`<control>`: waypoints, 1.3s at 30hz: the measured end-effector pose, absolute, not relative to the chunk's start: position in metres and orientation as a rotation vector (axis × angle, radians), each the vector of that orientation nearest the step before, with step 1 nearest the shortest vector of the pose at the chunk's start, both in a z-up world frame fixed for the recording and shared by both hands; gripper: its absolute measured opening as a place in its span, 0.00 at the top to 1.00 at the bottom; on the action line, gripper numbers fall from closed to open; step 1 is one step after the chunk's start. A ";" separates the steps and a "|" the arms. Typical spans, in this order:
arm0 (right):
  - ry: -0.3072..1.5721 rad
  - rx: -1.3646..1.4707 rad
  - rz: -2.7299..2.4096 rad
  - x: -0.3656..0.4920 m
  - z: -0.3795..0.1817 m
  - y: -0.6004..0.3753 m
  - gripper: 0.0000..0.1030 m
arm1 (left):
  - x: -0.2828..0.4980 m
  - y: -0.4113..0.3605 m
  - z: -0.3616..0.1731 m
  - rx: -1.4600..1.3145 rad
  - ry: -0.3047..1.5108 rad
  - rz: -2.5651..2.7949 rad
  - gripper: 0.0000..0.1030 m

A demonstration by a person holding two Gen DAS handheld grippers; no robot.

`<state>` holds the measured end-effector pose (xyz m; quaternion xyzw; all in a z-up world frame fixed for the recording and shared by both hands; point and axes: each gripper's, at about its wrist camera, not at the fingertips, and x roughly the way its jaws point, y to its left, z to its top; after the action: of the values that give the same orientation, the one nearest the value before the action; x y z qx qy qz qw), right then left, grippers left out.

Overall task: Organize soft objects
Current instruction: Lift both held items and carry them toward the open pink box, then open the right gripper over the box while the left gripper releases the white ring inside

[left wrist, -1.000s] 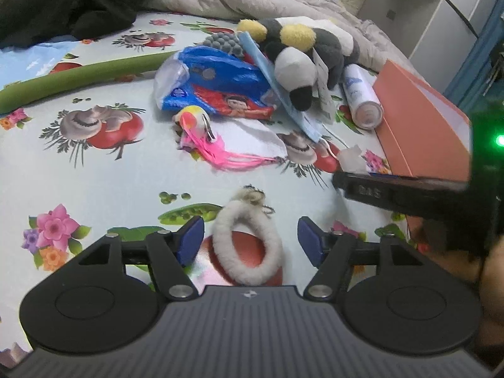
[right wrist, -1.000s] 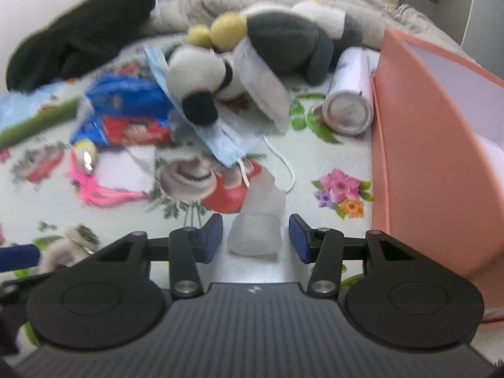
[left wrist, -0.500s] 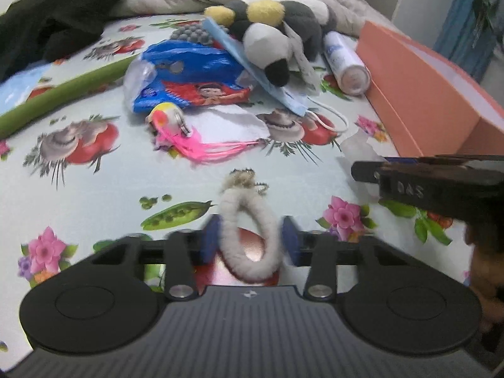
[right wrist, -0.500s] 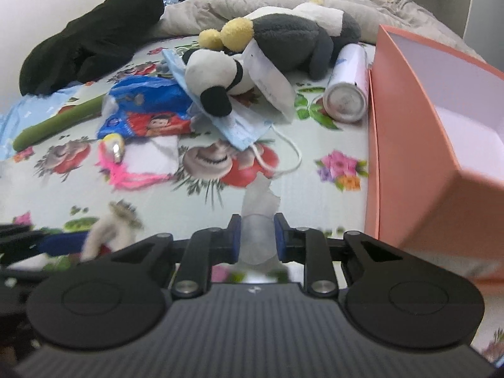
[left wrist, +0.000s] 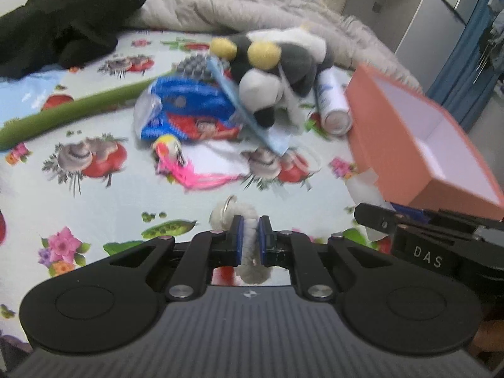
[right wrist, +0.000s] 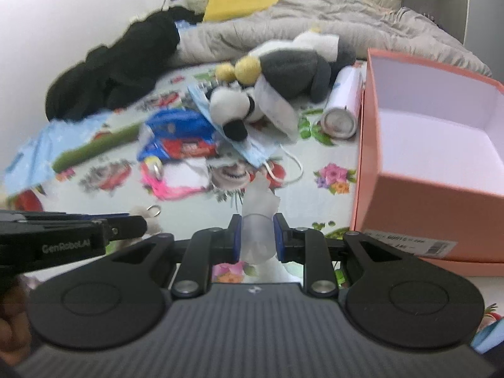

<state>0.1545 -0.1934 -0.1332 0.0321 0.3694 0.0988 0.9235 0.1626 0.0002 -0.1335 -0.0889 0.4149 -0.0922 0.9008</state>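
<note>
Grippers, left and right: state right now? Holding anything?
Left gripper: shut on the fuzzy white ring.
Right gripper: shut on the translucent white piece; what it is cannot be told.

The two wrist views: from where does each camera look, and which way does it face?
Left wrist view: sits behind the left gripper, faces across the flowered bed sheet; its fingers pinch a white fluffy ring keychain; the right gripper shows at right.
Right wrist view: sits behind the right gripper, which holds a translucent soft piece; the left gripper shows at left.
Both show the black-and-white plush toy and orange cardboard box.
</note>
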 end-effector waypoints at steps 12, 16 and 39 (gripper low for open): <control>0.624 0.084 0.175 0.140 -0.050 -0.223 0.77 | 0.155 -0.026 -0.039 -0.207 0.741 -0.224 0.88; 0.608 0.087 0.160 0.139 -0.024 -0.242 0.77 | 0.159 -0.044 -0.016 -0.222 0.733 -0.251 0.88; 0.723 0.200 -0.058 0.186 -0.048 -0.389 0.76 | 0.249 -0.212 -0.019 -0.104 0.851 -0.443 0.88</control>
<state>0.1862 -0.3888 -0.0481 0.0978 0.3528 -0.0282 0.9301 0.2492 -0.2117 -0.0194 -0.0500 0.4094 -0.2129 0.8858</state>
